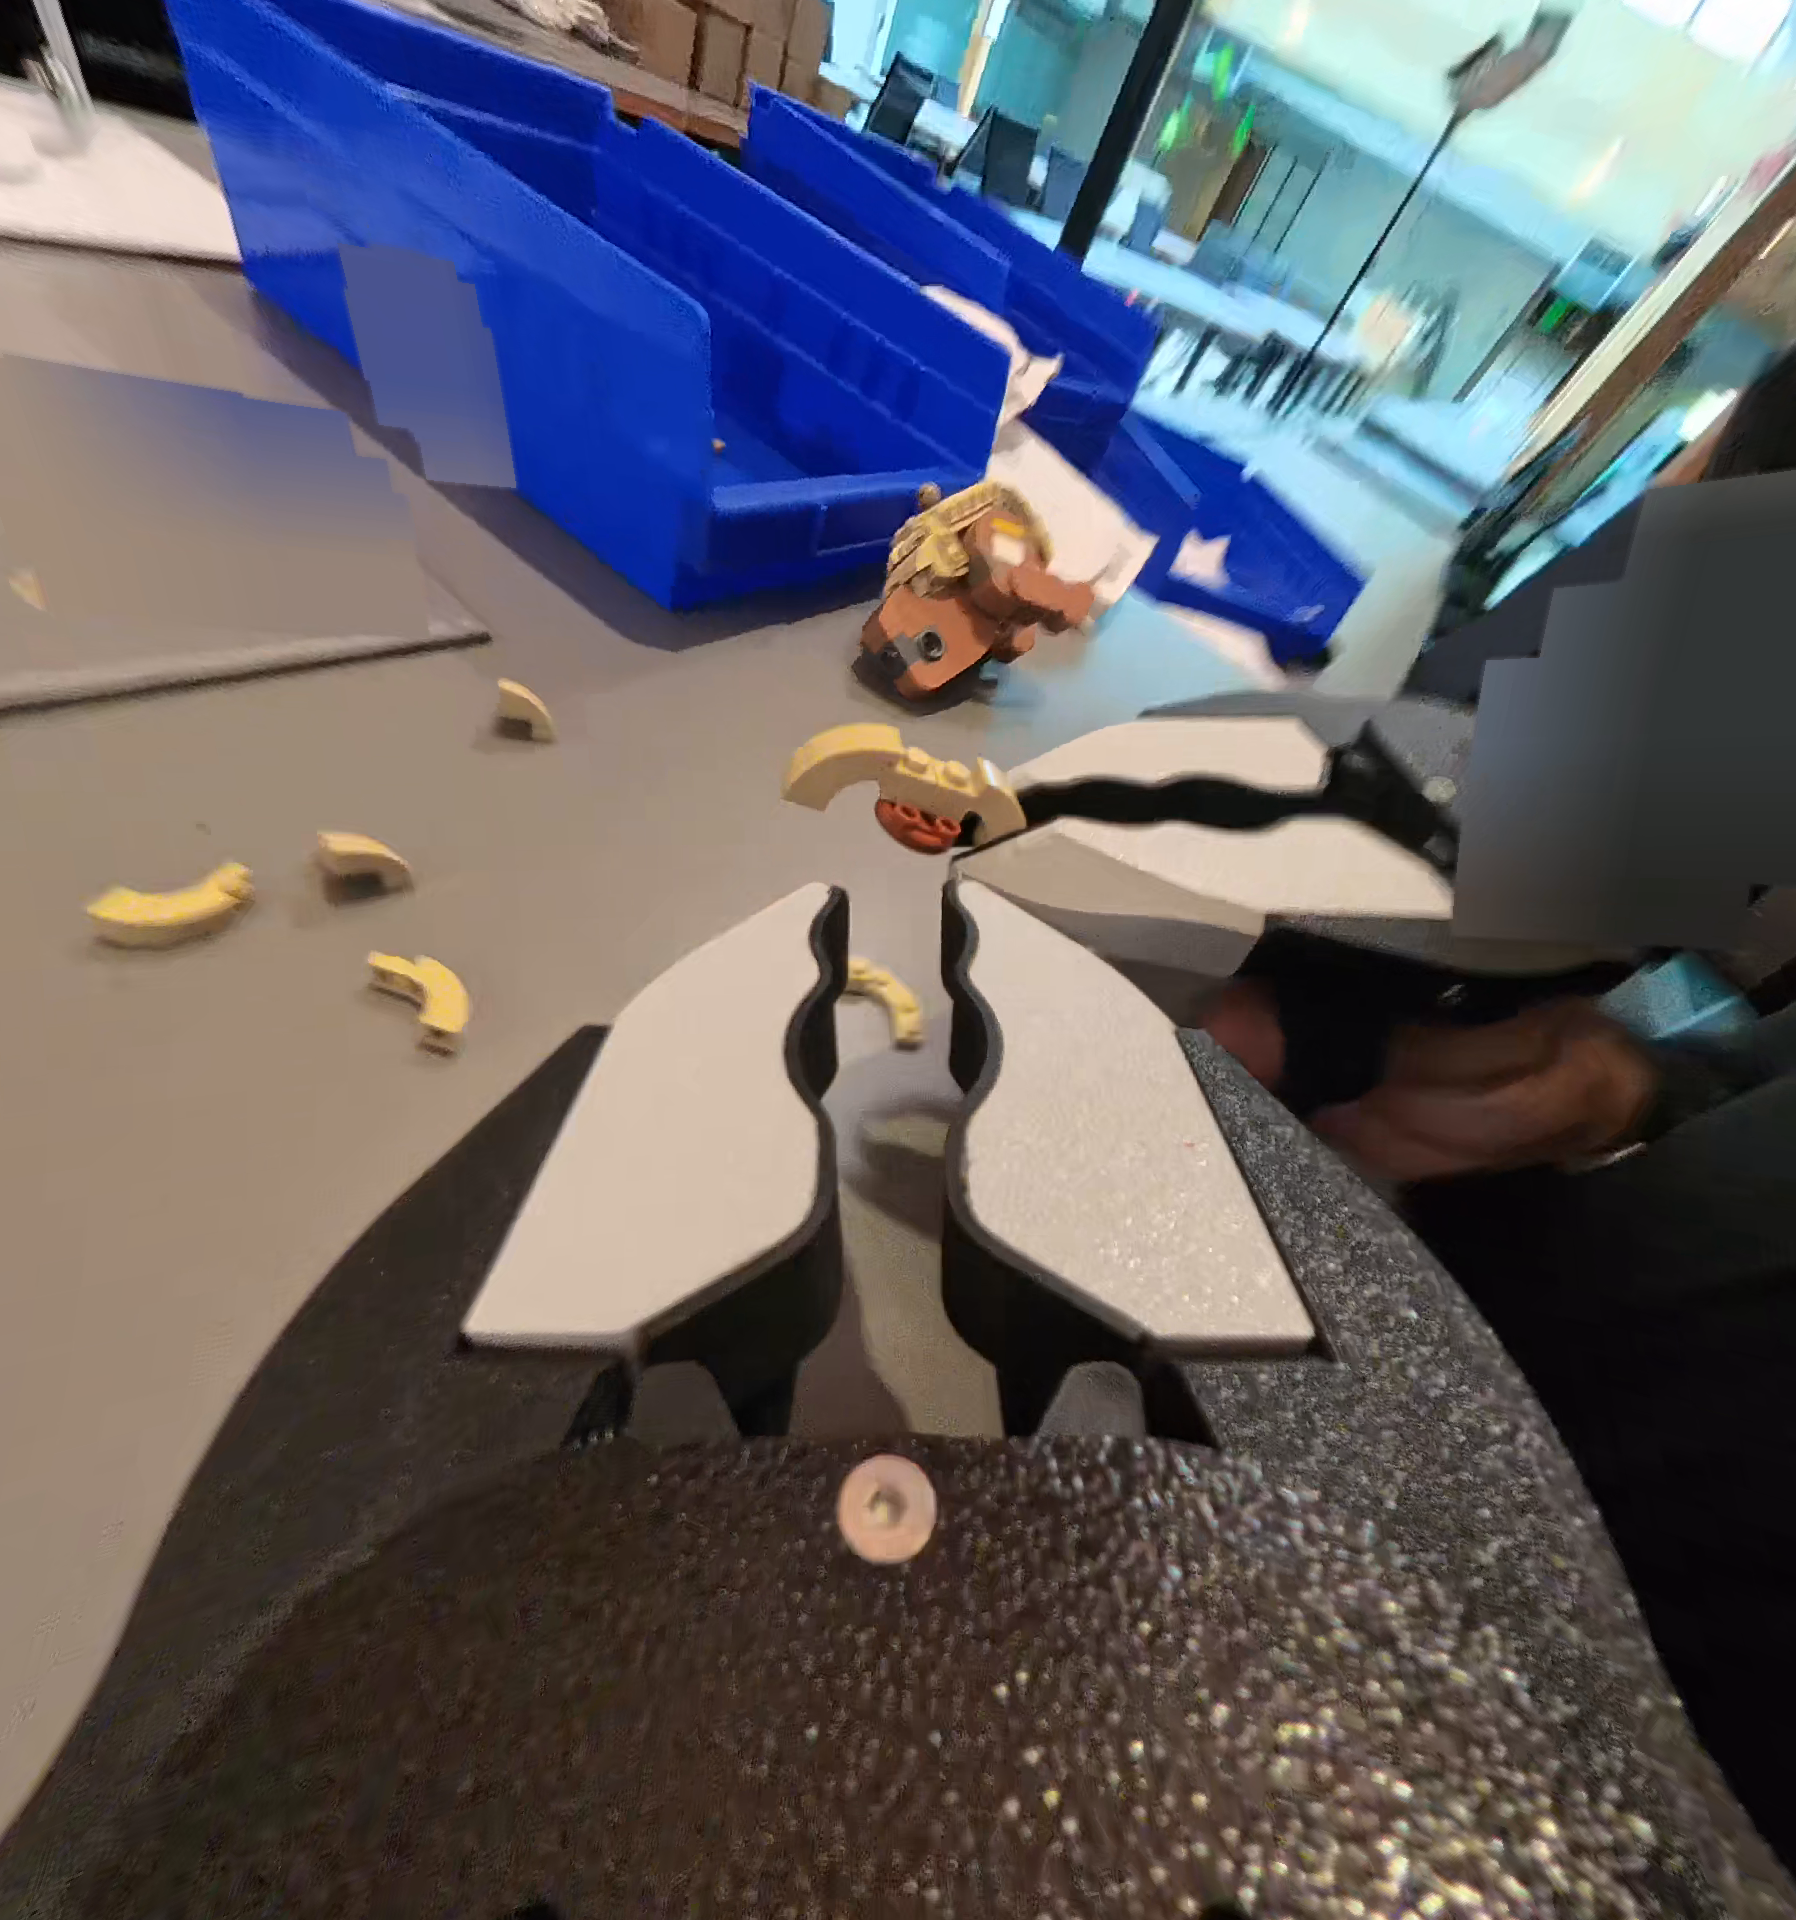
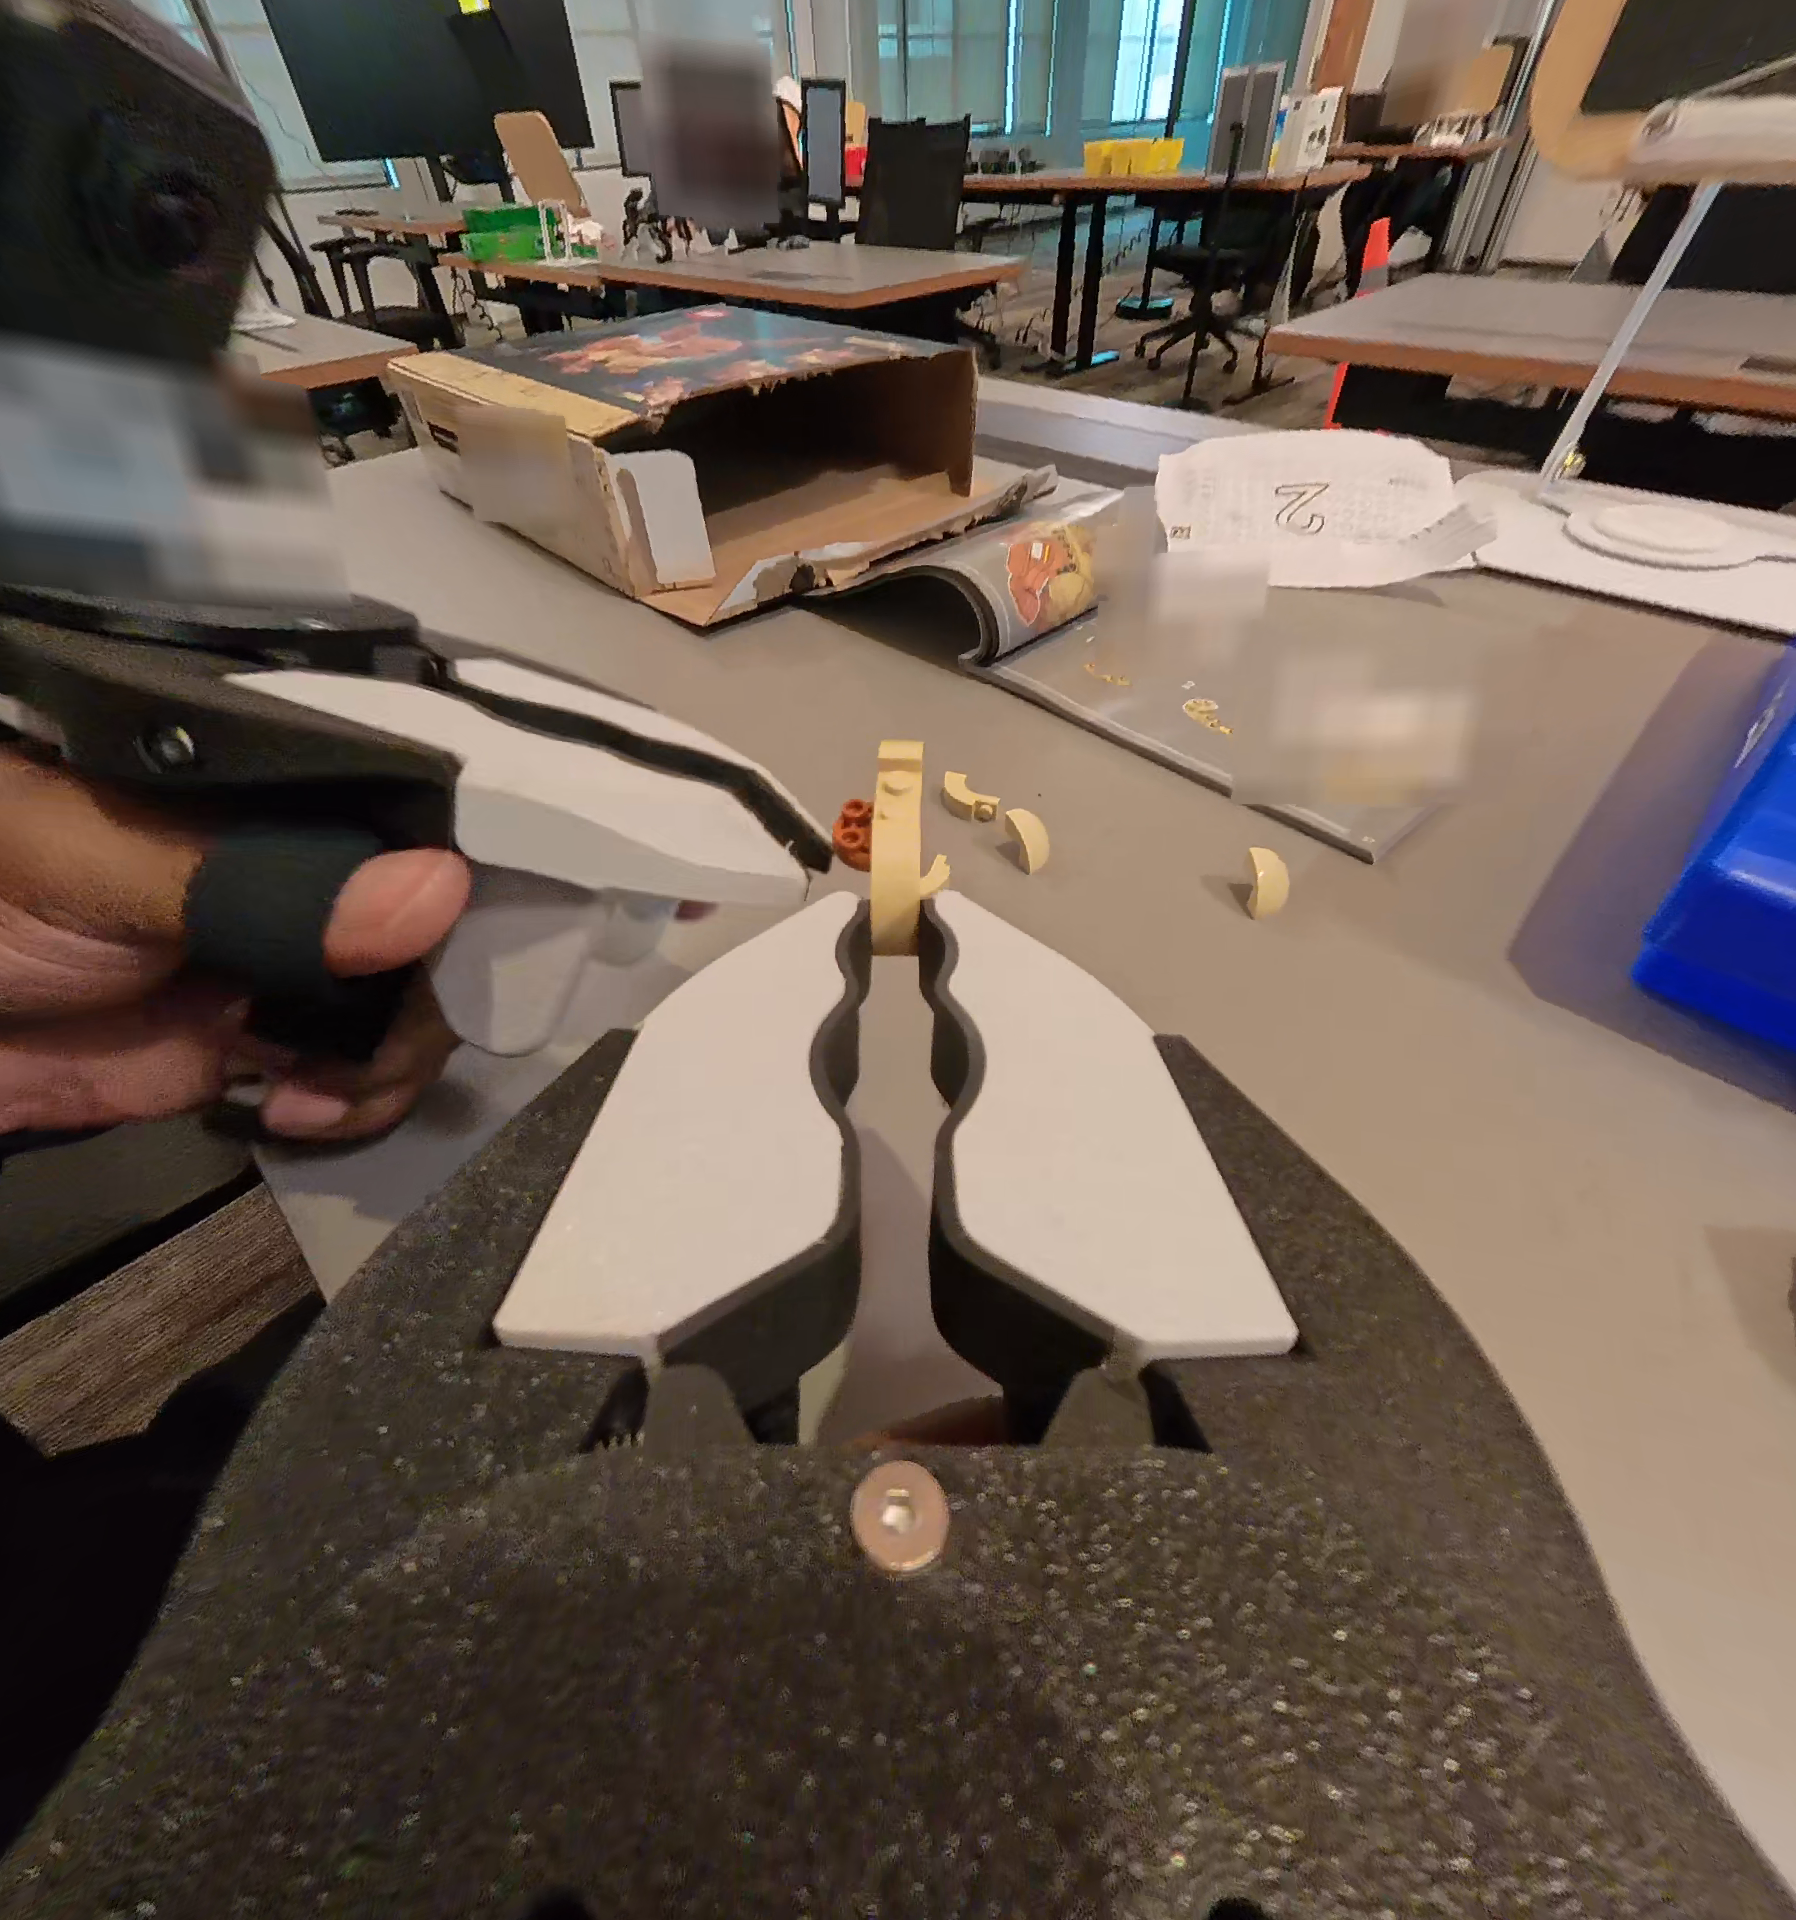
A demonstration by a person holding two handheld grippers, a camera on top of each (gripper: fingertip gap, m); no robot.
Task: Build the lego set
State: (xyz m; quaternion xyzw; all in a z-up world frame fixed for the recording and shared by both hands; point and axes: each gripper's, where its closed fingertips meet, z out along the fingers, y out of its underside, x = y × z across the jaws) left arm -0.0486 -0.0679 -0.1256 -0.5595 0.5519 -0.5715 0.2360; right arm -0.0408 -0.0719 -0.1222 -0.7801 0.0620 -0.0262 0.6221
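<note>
My right hand-held gripper point(image 2: 894, 914) is pinching a tan arch piece point(image 2: 896, 831) by one end, both pads pressed on it, the rest of the arch sticking out past the fingertips above the counter point(image 2: 1289, 1039). A small reddish-brown round stud piece point(image 2: 852, 826) sits on the arch's left side, touching it. From the left camera you can see the same thing from the side: the arch point(image 1: 894, 779) held off the counter with the brown bit point(image 1: 920, 826) hanging under it.

My left hand-held gripper point(image 1: 894, 904) is spread a little with nothing between the pads. It's hovering just beside the arch; in the right view its tips point(image 2: 806, 857) are right next to the brown piece, but I can't tell if they actually touch. Through the gap in its fingers I can see a loose tan curved piece point(image 1: 889, 997) lying on the counter below.

More tan curved bits are scattered on the counter to the left: one point(image 1: 167, 909), another point(image 1: 359, 862), another point(image 1: 426, 992), and one farther off point(image 1: 525, 712). Beyond the arch there's a half-built brown and tan model point(image 1: 967, 603) sitting just in front of a blue bin point(image 1: 603, 416).

In the right view a few tan pieces point(image 2: 1024, 836) point(image 2: 1268, 883) lie past the fingertips, and toward the far edge there's an open booklet point(image 2: 1185, 717), a torn cardboard box point(image 2: 707, 457) and a white paper bag point(image 2: 1309, 499). A blue bin point(image 2: 1767, 883) sits at the right edge.
</note>
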